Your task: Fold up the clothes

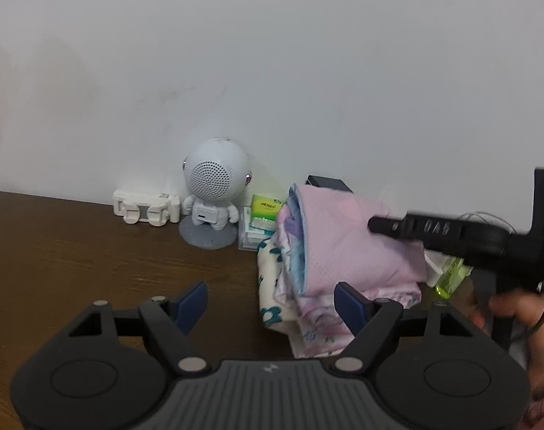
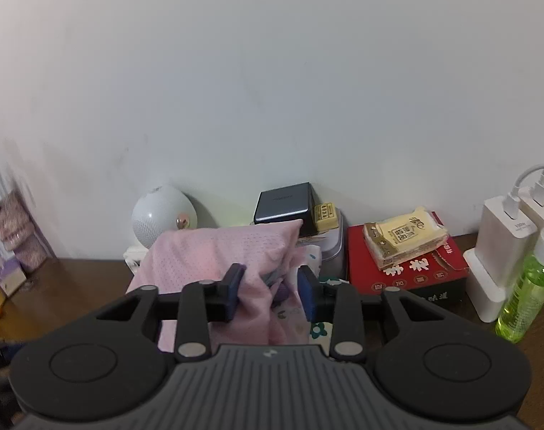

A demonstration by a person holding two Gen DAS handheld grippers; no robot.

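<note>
**Crowded corner around the clothes pile**

Loads of stuff behind the clothes pile (image 2: 214, 254): a round white speaker figure (image 1: 214, 197), tissue packs (image 1: 263, 215), a dark box (image 2: 284, 202), a red carton (image 2: 408, 268), white chargers (image 2: 497, 243) and a green spray bottle (image 2: 529, 286). The pile sits on the brown wooden table (image 1: 75, 243) against a plain white wall. Left claw (image 1: 270, 304) hangs open over bare table, just left of the pile. Right claw (image 2: 270, 292) has pink fabric bunched between its pads, partly closed; can't tell if it's really gripping
</note>
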